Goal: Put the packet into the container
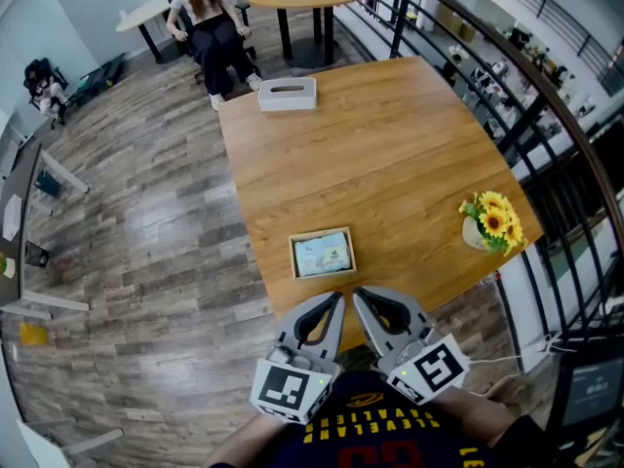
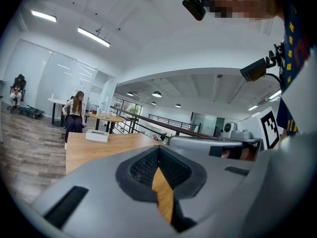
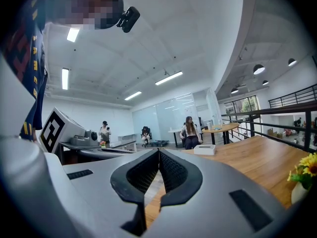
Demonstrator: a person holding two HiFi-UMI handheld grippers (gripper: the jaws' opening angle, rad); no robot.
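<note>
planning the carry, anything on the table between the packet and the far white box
Nothing: the head view shows bare wooden table between packet and white box; flowers stand off right.

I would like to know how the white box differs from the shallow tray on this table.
The white box sits at the far edge of the table, the shallow tray at its near edge. The box is all white, the tray wood-rimmed. The box has a closed top with a dark slot; the tray is open, something pale blue inside. Both are rectangular and lie flat.
</note>
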